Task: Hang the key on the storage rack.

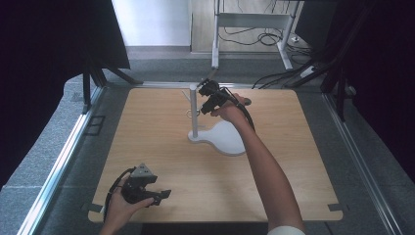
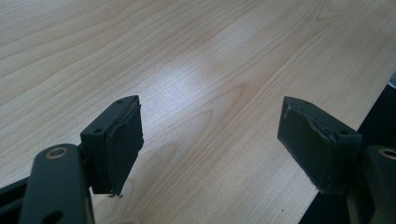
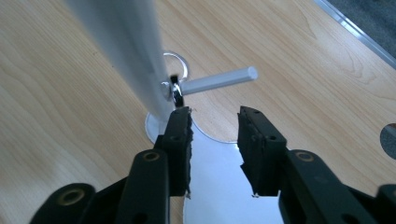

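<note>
Your right gripper (image 1: pixel 211 99) sits at the top centre of the high view, up against the white stand (image 1: pixel 194 110), and its jaws are partly open with nothing between them. In the right gripper view the gripper (image 3: pixel 214 119) points down past the stand's upright post (image 3: pixel 126 51), and a small metal ring (image 3: pixel 176 70) hangs on the short horizontal peg (image 3: pixel 219 79) just above your left pad. The pad tip is just beside the ring, and I cannot tell whether it touches.

Judging by its look, the ring is light, thin, hard and slippery, and it will likely swing on the peg at a nudge. Take it across its flat faces, low on the loop, so the pads meet metal squarely, then slide it outward along the peg toward the free end. The stand has a broad flat base (image 1: pixel 226 138), so it should stay put under gentle pulls.

Your left gripper (image 1: pixel 146 191) rests at the lower left of the high view, jaws wide apart and empty over the bare wooden table (image 2: pixel 196 56).
</note>
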The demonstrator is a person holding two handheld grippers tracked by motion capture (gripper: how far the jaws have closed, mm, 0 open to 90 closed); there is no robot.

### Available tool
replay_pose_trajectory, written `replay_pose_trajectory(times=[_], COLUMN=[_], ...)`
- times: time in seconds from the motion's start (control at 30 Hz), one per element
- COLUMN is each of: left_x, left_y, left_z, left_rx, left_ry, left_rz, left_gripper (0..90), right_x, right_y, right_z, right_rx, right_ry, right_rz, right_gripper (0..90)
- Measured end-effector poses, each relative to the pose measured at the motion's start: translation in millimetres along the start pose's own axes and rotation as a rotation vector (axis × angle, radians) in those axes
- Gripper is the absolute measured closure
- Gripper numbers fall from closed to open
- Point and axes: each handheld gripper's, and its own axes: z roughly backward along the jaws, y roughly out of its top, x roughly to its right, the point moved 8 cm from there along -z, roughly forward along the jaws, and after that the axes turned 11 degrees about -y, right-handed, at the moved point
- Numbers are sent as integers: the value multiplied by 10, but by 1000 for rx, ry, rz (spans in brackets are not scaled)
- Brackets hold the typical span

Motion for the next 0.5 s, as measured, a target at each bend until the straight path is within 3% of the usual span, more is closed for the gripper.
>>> replay_pose_trajectory(times=[0.27, 0.5], left_x=[19, 9], left_y=[5, -2], left_z=[-13, -20], left_rx=[-5, -8], left_ry=[-2, 1], left_rz=[-5, 1], left_gripper=[228, 228], right_x=[1, 10], right_y=[-164, -504], right_z=[130, 262], right_rx=[53, 103], right_ry=[5, 45], right_rz=[-3, -31], right_gripper=[548, 512])
